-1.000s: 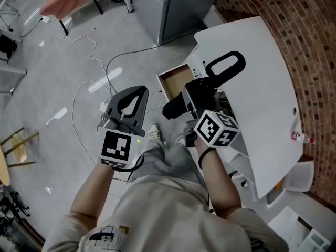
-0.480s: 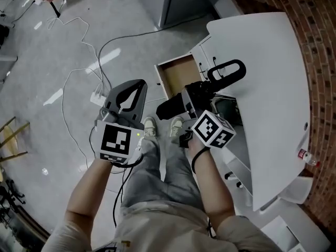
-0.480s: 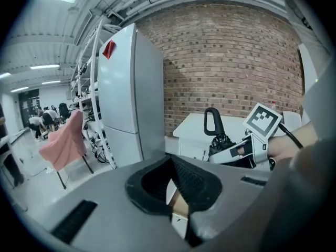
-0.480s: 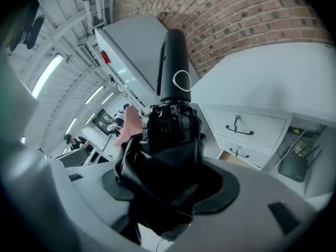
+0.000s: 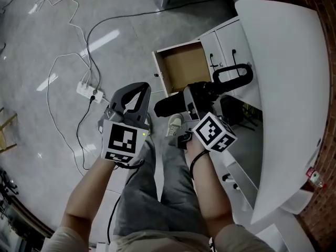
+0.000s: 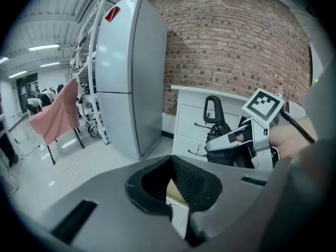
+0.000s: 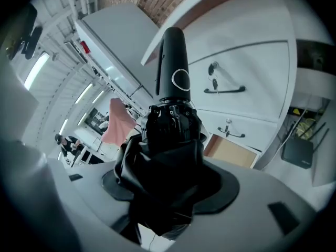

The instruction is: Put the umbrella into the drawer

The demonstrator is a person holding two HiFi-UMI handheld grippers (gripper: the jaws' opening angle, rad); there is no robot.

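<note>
**Head view.** The right tongs (image 5: 190,100) are clamped around the middle of a black folded umbrella (image 5: 170,105). Its blunt cylindrical end points left in the picture, and its loop end reaches toward the white cabinet (image 5: 226,41) under the curved white tabletop (image 5: 294,77). The open white drawer with a bare wooden bottom (image 5: 184,70) lies just beyond the umbrella, further from the person. The umbrella's long axis runs slantwise across the drawer's near side, not over the cavity. The left tongs (image 5: 135,90) hang beside it above the grey floor (image 5: 52,46), further from the drawer than the right hand.

**Left gripper view.** The left tongs (image 6: 170,161) have their tips pressed together with nothing between them. To the right, the other tongs (image 6: 231,140) carry the umbrella (image 6: 223,154), loop upward, in front of the cabinet drawers.

**Right gripper view.** The right tongs (image 7: 170,182) grip the bunched canopy of the umbrella (image 7: 172,140), which stands crosswise to the jaws. The drawer (image 7: 234,152) shows ahead and to the right. So the load likely needs carrying forward, and perhaps turning, before lowering.
</note>
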